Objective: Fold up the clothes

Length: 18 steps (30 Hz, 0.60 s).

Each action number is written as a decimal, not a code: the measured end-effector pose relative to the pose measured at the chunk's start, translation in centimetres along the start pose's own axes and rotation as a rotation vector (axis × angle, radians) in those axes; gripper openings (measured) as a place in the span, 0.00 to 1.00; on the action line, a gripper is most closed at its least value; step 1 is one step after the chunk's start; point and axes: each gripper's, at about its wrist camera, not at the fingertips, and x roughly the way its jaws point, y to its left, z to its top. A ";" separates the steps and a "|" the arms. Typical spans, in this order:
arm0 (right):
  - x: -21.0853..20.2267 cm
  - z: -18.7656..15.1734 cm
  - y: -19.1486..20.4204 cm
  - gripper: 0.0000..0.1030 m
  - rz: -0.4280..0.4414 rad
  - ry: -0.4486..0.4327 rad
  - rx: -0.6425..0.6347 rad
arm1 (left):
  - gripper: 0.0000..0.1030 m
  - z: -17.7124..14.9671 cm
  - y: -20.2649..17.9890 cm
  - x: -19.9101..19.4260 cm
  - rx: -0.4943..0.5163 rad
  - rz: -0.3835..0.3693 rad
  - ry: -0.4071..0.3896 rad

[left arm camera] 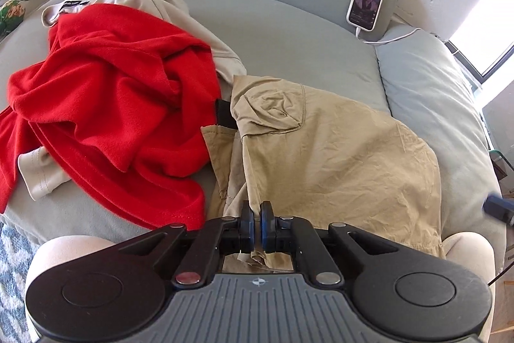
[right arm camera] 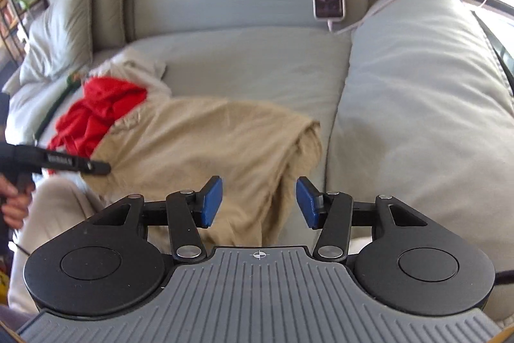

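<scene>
Left wrist view: the left gripper (left arm camera: 256, 222) was clamped on the near edge of the khaki garment (left arm camera: 337, 156), which lay on the grey sofa (left arm camera: 289, 31) right of a red garment (left arm camera: 112, 85).

Right wrist view: the right gripper (right arm camera: 258, 203) stood wide apart, holding nothing, above the khaki garment's (right arm camera: 192, 156) near right edge.

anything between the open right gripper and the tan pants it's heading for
Nothing visible. The right gripper hangs open just above the near edge of the tan pants, bare cloth between its pads. The left gripper already pinches the pants' edge.
</scene>
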 end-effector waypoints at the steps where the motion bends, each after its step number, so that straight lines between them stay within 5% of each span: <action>1: 0.1 0.7 0.5 0.47 0.019 -0.025 -0.002 | 0.03 -0.1 0.1 0.0 -0.007 -0.004 -0.002; 6: 5.1 2.9 4.8 0.40 0.063 -0.012 -0.099 | 0.03 -0.2 0.5 0.0 -0.041 -0.017 -0.006; 13: 12.6 0.3 6.5 0.40 -0.017 0.134 -0.203 | 0.06 -0.5 0.8 0.5 -0.042 -0.003 -0.002; 18: 9.2 -3.5 5.4 0.41 -0.025 0.197 -0.266 | 0.18 -0.7 0.4 -2.2 -0.070 0.053 -0.033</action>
